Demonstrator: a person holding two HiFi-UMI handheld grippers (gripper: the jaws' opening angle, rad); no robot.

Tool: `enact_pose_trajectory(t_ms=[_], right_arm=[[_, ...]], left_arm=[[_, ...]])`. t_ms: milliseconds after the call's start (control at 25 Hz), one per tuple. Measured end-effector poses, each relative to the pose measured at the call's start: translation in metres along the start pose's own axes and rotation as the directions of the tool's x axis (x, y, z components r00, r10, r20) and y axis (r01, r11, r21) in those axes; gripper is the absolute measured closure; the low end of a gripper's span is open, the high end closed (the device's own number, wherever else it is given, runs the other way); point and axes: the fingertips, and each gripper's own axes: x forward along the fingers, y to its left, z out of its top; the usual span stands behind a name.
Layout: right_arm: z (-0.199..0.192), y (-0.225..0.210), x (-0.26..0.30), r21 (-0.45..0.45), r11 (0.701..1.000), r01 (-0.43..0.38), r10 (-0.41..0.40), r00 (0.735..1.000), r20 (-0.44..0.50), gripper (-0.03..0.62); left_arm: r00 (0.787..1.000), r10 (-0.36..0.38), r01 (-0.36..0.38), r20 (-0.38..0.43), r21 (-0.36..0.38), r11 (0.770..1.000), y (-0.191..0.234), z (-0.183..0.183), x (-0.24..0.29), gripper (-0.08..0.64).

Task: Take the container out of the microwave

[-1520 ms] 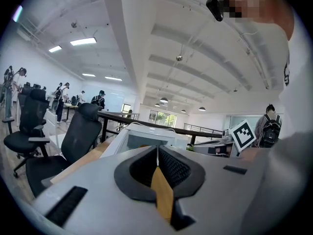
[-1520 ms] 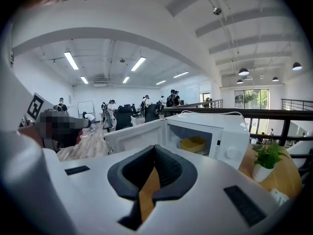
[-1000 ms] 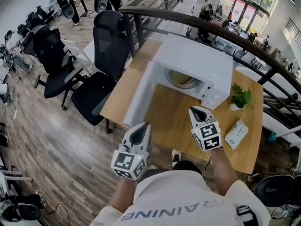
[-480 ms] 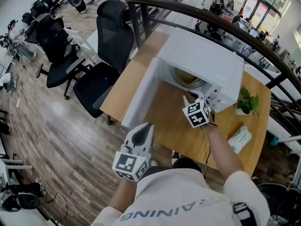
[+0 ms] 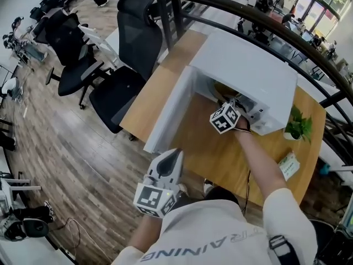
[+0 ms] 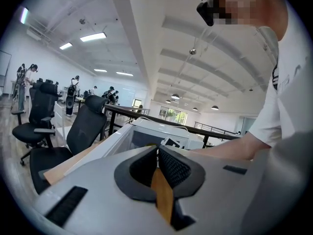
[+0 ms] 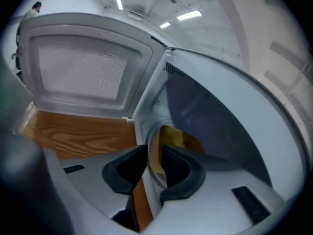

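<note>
The white microwave (image 5: 248, 70) stands on the wooden table (image 5: 215, 159) with its door (image 5: 168, 112) swung open to the left. My right gripper (image 5: 230, 102) reaches into the cavity, its tips hidden in the head view. In the right gripper view the right gripper (image 7: 154, 153) is shut on the near rim of a clear container (image 7: 178, 138) with yellow contents, which rests on the microwave floor. My left gripper (image 5: 170, 156) hangs low by my body, off the table's near edge. The left gripper (image 6: 157, 148) is shut with nothing between its pads.
A small potted plant (image 5: 300, 127) and a tissue pack (image 5: 289, 165) sit on the table right of the microwave. Black office chairs (image 5: 129, 48) stand left of the table. A dark railing (image 5: 220, 4) runs behind the microwave.
My right gripper has moved forward from above the table into the microwave cavity and onto the container's rim. The left gripper has stayed low near my body.
</note>
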Motion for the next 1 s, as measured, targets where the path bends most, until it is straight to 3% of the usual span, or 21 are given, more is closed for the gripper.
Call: enact_pose_trajectory(t_ms=[320, 400, 760, 1000], right_arm=[[-0.015, -0.003, 0.031, -0.117, 0.993, 0.018, -0.032, 0.992, -0.126, 0.495], [-0.015, -0.003, 0.034, -0.132, 0.991, 0.015, -0.033, 0.99, -0.134, 0.525], [0.0, 0.006, 0.011, -0.134, 0.991, -0.003, -0.006, 0.997, -0.071, 0.558], [0.006, 0.022, -0.023, -0.096, 0.993, -0.066, 0.061, 0.997, -0.045, 0.558]], left_arm=[[1.0, 0.011, -0.012, -0.023, -0.022, 1.0, 0.006, -0.008, -0.002, 0.52], [1.0, 0.017, -0.018, -0.021, -0.026, 0.999, 0.009, -0.007, -0.003, 0.52], [1.0, 0.007, -0.007, 0.002, -0.036, 0.999, 0.012, -0.005, -0.003, 0.52], [0.999, -0.033, 0.034, 0.012, -0.041, 0.999, 0.004, -0.001, -0.009, 0.52]])
